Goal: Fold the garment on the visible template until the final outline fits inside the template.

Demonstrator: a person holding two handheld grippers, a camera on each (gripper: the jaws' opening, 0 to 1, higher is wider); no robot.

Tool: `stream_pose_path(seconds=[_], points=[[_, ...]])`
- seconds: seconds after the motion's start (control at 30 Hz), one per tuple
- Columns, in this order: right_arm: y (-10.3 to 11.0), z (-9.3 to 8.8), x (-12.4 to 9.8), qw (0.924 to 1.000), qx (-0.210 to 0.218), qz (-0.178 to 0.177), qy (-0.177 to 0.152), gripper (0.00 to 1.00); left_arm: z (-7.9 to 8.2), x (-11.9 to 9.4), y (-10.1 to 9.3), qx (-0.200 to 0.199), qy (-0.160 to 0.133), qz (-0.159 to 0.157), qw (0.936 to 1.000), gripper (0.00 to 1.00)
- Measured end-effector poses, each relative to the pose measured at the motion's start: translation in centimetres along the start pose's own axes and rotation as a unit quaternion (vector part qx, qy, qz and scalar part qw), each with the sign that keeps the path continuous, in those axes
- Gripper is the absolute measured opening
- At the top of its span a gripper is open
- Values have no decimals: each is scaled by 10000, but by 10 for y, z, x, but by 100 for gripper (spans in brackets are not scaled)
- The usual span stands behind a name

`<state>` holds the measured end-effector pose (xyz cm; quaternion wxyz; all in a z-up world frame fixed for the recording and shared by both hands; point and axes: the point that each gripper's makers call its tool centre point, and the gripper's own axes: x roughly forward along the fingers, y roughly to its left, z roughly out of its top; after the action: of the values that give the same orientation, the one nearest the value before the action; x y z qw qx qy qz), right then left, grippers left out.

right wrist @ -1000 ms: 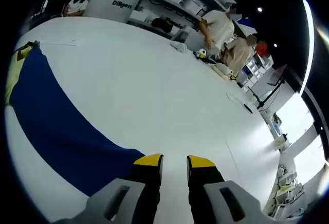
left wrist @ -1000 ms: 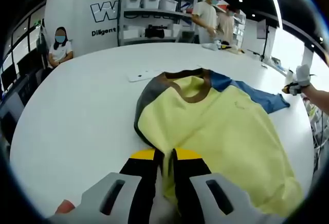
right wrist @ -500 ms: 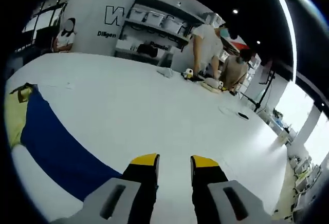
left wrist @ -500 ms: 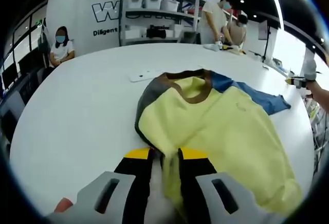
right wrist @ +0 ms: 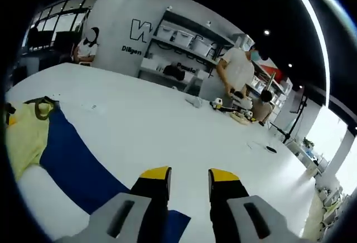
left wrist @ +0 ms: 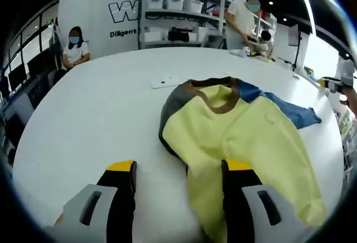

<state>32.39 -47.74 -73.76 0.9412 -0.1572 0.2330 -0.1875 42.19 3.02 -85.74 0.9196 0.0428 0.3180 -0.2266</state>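
Note:
A yellow garment [left wrist: 245,142] with a brown collar [left wrist: 215,101], a grey shoulder and a blue sleeve [left wrist: 290,112] lies spread on the white table [left wrist: 83,115]. My left gripper [left wrist: 179,168] stands open at the garment's near edge; a yellow fold [left wrist: 206,198] runs along the inside of its right jaw, not pinched. In the right gripper view the blue sleeve [right wrist: 72,159] runs from the yellow body [right wrist: 25,137] down under my right gripper [right wrist: 189,173], whose jaws stand narrowly apart with bare table between the tips.
A flat white sheet [left wrist: 167,80] lies on the table beyond the collar. A hand [left wrist: 350,92] shows at the far right table edge. People stand at the shelves [right wrist: 237,76] and one sits at the back left [left wrist: 75,48].
My left gripper has opened wide and let go of the yellow fabric it pinched. The right jaws have parted slightly, and that view has risen and tilted away from the table.

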Motion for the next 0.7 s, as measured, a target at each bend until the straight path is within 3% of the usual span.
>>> stream_pose_path(seconds=[0.13, 0.27, 0.47, 0.7], points=[[12, 15, -7, 9997, -100, 149, -186, 25, 2, -7, 10, -170, -170, 282, 9993, 81], [15, 25, -12, 9991, -138, 208, -336, 25, 6, -12, 18, -274, -306, 459, 9981, 88], [21, 39, -21, 9980, -180, 300, -528, 27, 27, -23, 11, -137, -631, 346, 9973, 89], [43, 62, -47, 9940, -315, 584, -873, 28, 36, -40, 6, -104, -743, 277, 9968, 88]])
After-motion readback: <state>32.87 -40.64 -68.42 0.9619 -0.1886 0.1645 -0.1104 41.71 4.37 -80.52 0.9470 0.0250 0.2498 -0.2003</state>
